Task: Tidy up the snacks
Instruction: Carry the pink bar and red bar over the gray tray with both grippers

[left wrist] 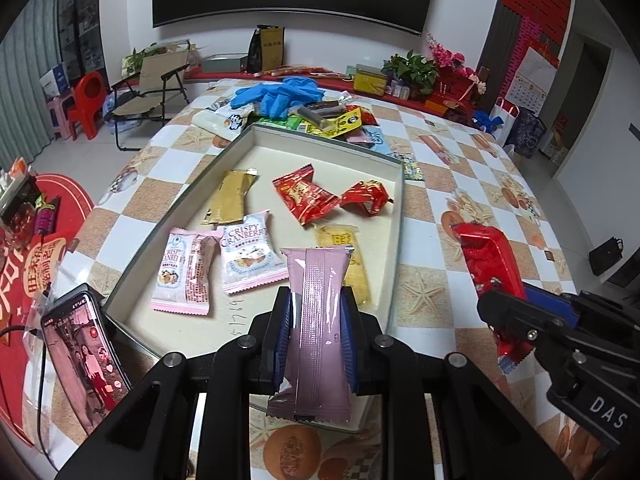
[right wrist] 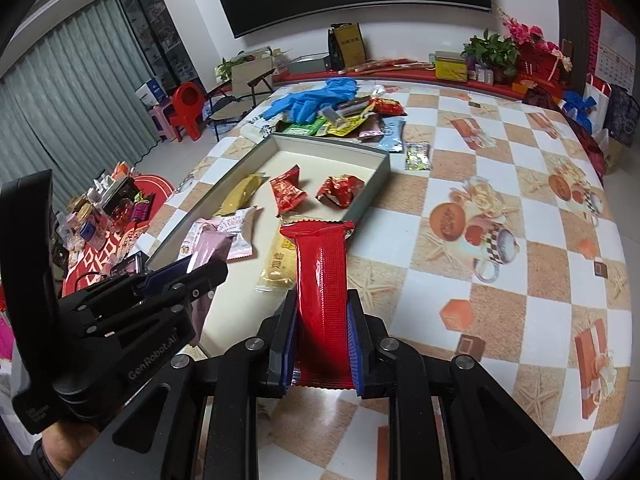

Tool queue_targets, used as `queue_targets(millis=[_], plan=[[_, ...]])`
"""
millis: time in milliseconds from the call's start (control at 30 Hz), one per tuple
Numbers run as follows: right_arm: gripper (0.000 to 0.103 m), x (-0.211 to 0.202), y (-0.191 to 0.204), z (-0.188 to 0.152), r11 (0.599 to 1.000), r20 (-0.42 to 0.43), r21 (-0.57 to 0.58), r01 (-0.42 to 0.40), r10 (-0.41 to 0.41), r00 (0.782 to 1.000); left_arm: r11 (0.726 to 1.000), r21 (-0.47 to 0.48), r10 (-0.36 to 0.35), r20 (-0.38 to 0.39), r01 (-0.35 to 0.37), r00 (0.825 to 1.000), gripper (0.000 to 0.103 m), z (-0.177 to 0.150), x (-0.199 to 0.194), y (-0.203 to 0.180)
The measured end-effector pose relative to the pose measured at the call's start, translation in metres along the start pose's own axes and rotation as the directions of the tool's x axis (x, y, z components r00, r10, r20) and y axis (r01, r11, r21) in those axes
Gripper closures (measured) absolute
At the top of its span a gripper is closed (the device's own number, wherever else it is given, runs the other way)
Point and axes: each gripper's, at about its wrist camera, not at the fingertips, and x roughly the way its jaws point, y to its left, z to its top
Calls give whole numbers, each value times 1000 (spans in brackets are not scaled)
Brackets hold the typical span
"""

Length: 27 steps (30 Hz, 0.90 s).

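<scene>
At nine o'clock of the tray (left wrist: 394, 216) we see a phone (left wrist: 86, 354) lying on the table (left wrist: 472, 184). Our left gripper (left wrist: 316, 332) has its jaws clamped on a pink pack (left wrist: 320, 332), held above the tray's near edge. Inside the tray lie two pink cranberry packs (left wrist: 216, 262), a gold pack (left wrist: 230, 196), two red packs (left wrist: 332, 196) and a yellow pack (left wrist: 352, 256). At twelve o'clock of the tray we see a snack pile (left wrist: 336, 120) with blue gloves (left wrist: 280, 94) on it. At three o'clock our right gripper (right wrist: 322, 344) has its jaws clenched on a red bar (right wrist: 322, 292), above the tray's near right corner.
</scene>
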Motion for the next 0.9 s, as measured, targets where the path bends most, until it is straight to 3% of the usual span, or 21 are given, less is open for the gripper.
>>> queue_targets(millis=[900], plan=[[80,33,31,31,999,-31,-52,6,-7,1000,999,-38,4,-24,-5,1000,78,17,18,24]])
